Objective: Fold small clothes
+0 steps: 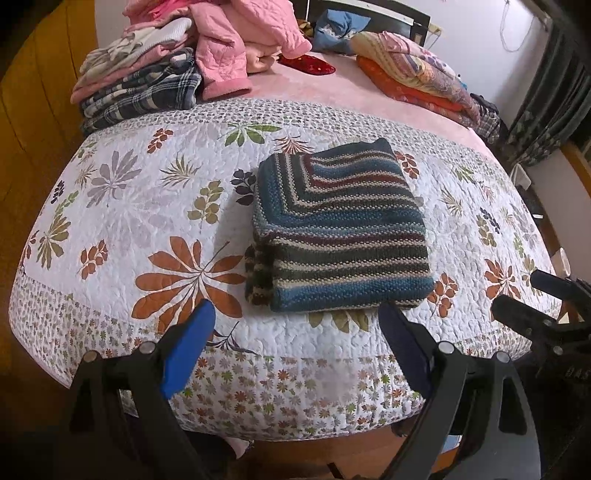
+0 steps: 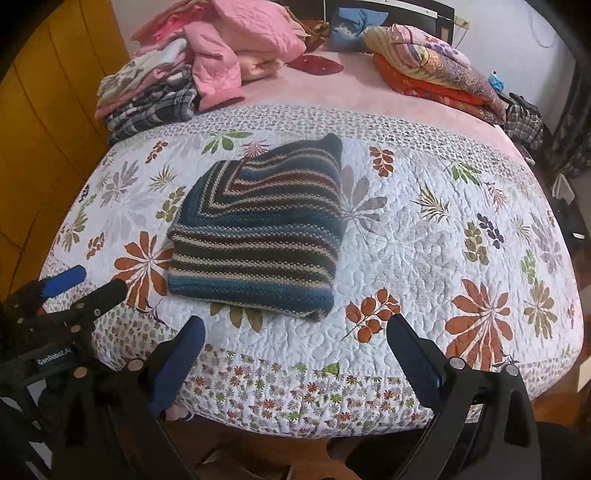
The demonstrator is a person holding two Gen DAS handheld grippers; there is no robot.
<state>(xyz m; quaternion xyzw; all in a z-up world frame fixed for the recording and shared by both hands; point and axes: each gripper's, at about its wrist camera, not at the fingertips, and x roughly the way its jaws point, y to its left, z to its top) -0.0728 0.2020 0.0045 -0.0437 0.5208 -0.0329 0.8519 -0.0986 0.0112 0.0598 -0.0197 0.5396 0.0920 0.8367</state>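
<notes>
Blue, maroon and cream striped sweater (image 1: 340, 236); white floral quilt (image 1: 147, 206).

Floral quilt (image 1: 155, 192) across a pink-sheeted bed (image 1: 314, 86), folded orange bedding (image 1: 413, 79) and blue pillow (image 1: 338, 31) behind.

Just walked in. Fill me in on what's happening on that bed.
A person is folding small clothes with a handheld gripper in each hand. A striped knit sweater lies folded into a neat block on the floral quilt. The left gripper and the right gripper are both open and empty, hanging at the near edge of the bed, short of the sweater. At the far left is a stack of folded clothes with a pink padded jacket heaped on it.
</notes>
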